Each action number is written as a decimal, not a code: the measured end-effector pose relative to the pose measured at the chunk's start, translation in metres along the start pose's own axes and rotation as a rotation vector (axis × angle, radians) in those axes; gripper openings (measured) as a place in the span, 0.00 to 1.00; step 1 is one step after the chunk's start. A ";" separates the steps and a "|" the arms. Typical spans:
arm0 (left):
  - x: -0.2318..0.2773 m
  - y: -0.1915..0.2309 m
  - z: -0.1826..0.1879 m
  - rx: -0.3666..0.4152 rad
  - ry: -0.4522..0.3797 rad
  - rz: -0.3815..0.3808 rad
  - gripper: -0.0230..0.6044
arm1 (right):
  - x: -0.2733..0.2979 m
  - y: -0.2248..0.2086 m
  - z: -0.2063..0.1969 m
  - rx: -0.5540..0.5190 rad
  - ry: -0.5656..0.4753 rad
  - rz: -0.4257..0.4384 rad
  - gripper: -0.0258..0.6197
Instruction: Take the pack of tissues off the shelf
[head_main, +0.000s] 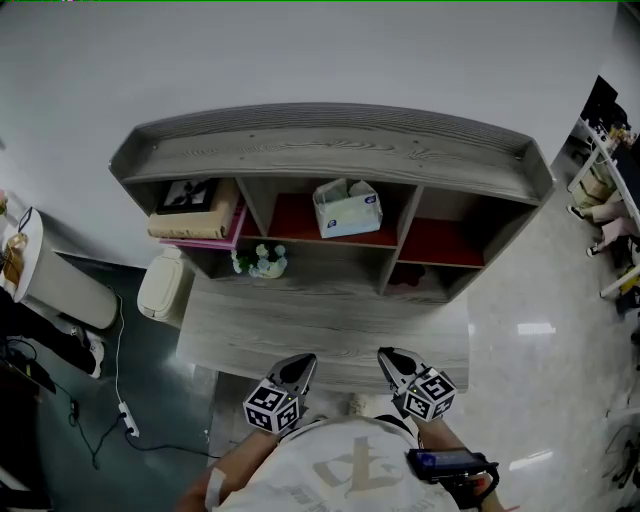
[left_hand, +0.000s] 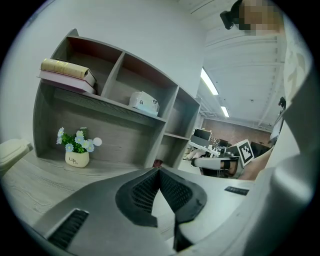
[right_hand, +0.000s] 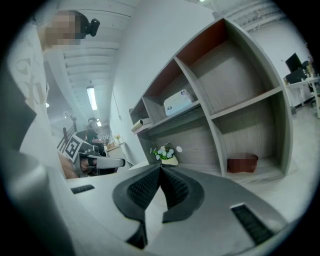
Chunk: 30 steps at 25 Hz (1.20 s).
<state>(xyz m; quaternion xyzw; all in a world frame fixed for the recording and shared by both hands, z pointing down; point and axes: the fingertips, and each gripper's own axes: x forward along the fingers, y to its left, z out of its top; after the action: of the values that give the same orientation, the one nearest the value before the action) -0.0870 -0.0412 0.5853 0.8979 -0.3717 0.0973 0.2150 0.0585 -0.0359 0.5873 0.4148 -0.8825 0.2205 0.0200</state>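
Observation:
The pack of tissues (head_main: 347, 207), white with light blue print, sits in the upper middle compartment of the grey shelf unit (head_main: 330, 150). It also shows in the left gripper view (left_hand: 144, 102) and the right gripper view (right_hand: 179, 102). My left gripper (head_main: 302, 364) and right gripper (head_main: 390, 357) hover side by side over the front edge of the desk (head_main: 320, 325), well short of the tissues. Both are shut with their pads touching and nothing between them (left_hand: 159, 171) (right_hand: 160, 169).
Stacked books (head_main: 195, 215) fill the upper left compartment. A small flower pot (head_main: 265, 262) stands below on the desk. A dark red box (right_hand: 242, 163) sits in the lower right compartment. A white bin (head_main: 162, 285) stands at the desk's left, with cables on the floor.

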 end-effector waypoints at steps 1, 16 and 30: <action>0.003 0.002 0.002 -0.002 0.000 0.004 0.04 | 0.003 -0.004 0.002 0.000 0.001 0.005 0.05; 0.046 0.025 0.028 -0.013 -0.019 0.069 0.04 | 0.044 -0.049 0.028 -0.006 0.011 0.081 0.05; 0.079 0.035 0.086 0.028 -0.110 0.164 0.04 | 0.059 -0.075 0.052 -0.023 0.018 0.167 0.05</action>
<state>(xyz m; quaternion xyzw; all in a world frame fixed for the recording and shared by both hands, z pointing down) -0.0547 -0.1516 0.5464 0.8713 -0.4538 0.0703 0.1729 0.0830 -0.1415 0.5813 0.3376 -0.9163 0.2150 0.0145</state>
